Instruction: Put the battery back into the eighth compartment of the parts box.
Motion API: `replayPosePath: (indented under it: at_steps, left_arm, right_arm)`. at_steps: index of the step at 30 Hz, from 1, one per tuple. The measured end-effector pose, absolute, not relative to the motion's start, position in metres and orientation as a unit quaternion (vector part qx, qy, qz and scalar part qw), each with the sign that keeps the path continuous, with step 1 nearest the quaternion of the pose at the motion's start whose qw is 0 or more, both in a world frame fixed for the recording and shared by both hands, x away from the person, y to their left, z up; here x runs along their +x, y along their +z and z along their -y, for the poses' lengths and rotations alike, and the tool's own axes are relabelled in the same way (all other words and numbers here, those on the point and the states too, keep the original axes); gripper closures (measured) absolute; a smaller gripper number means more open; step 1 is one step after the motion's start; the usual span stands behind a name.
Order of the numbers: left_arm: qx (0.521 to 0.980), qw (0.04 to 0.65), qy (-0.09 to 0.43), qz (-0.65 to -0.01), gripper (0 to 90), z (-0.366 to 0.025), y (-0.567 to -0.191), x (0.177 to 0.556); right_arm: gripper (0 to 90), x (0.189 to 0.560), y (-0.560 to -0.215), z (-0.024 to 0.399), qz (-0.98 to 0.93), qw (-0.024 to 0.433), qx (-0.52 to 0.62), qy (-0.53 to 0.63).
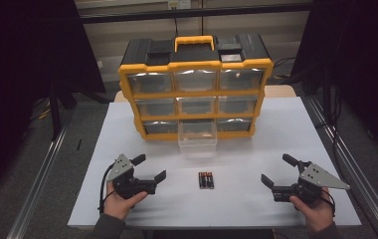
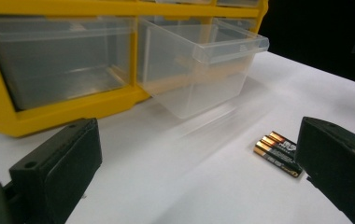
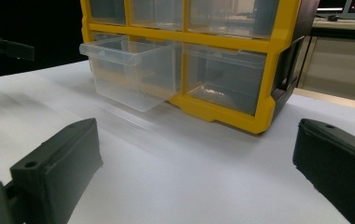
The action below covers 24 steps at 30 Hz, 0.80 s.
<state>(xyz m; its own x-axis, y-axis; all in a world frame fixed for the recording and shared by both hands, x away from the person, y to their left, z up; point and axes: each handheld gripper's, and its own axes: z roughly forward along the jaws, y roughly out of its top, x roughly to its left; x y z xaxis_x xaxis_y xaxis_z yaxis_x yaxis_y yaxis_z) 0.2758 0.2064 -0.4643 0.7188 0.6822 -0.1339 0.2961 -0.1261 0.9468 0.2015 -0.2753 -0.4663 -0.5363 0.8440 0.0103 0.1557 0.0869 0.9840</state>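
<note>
A yellow and black drawer cabinet point(image 1: 195, 92) stands at the back middle of the white table point(image 1: 276, 149). Its bottom middle clear drawer point(image 1: 197, 137) is pulled out and looks empty. Three batteries point(image 1: 206, 179) lie side by side on the table in front of that drawer. My left gripper point(image 1: 149, 168) rests at the front left, open, nothing between its jaws, a hand's width left of the batteries. My right gripper point(image 1: 278, 171) rests at the front right, open and empty too. In the left gripper view the batteries point(image 2: 278, 153) lie near the right jaw, with the drawer point(image 2: 199, 70) beyond.
The cabinet point(image 3: 241, 60) has three rows of clear drawers, the others pushed in, and an orange carry handle point(image 1: 194, 42) on top. Metal rails point(image 1: 43, 174) run along both sides of the table. The surroundings are dark, with a desk at the far right of the right gripper view.
</note>
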Motion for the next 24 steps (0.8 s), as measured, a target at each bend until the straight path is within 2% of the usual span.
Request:
replayPosePath:
  at_steps: [10, 13, 17, 24]
  left_arm:
    - [0.759, 0.547, 0.129, -0.329, 1.4, -0.175, -0.463, 0.280]
    - [0.764, 0.534, 0.137, -0.334, 1.8, -0.167, -0.462, 0.280]
    - [0.774, 0.532, 0.114, -0.323, 2.6, -0.160, -0.462, 0.282]
    - [0.787, 0.521, 0.107, -0.314, 3.7, -0.146, -0.462, 0.283]
  right_arm:
    - [0.7, 0.202, -0.466, 0.275, -0.671, 0.305, 0.371, 0.565]
    - [0.8, 0.202, -0.467, 0.275, -0.671, 0.303, 0.370, 0.566]
    - [0.9, 0.201, -0.467, 0.275, -0.671, 0.304, 0.372, 0.565]
    - [0.9, 0.201, -0.466, 0.275, -0.670, 0.301, 0.373, 0.566]
